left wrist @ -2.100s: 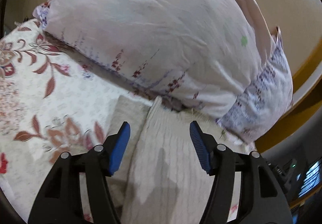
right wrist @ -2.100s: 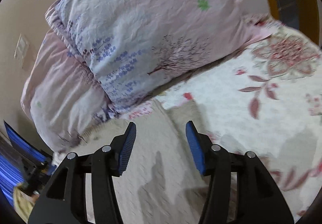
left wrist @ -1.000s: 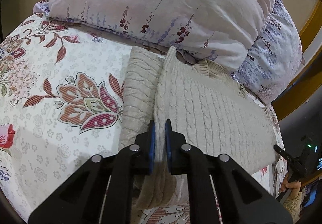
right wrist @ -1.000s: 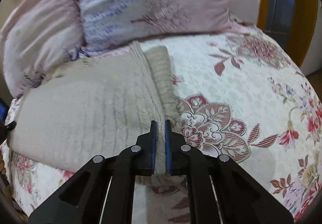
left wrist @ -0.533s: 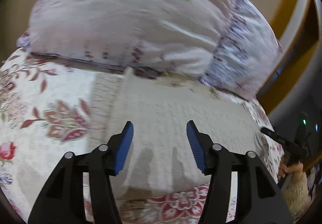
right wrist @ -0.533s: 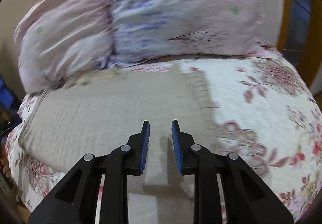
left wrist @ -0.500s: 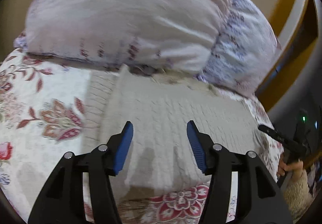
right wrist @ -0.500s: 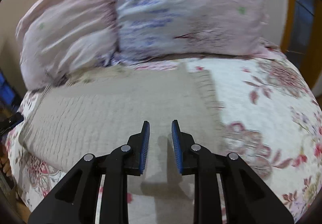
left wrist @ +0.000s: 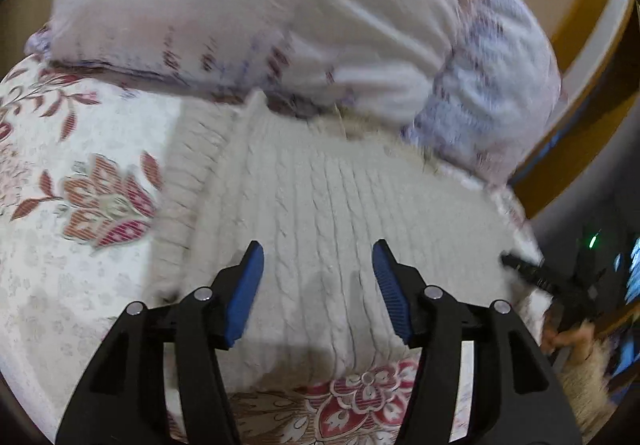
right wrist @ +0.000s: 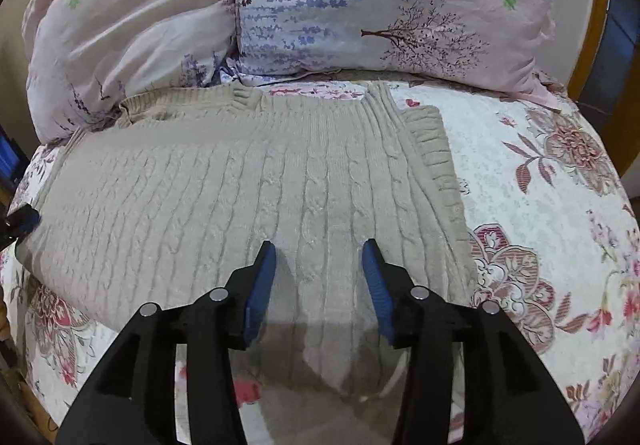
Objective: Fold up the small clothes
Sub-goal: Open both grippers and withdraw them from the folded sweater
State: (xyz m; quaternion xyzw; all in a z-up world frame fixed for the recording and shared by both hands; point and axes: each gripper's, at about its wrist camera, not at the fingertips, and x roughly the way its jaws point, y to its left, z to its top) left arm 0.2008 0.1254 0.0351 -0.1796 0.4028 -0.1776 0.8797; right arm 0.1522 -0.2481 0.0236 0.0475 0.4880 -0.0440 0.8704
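here the right gripper (right wrist: 319,273) hovers over the sweater (right wrist: 224,197), jaws just opened about halfway, nothing between them; the knit spreads from bottom centre toward the left of the frame, long axis crosswise, below the pillows (right wrist: 360,1); the left gripper (left wrist: 318,277), likewise parted and empty, hangs above the same knit.
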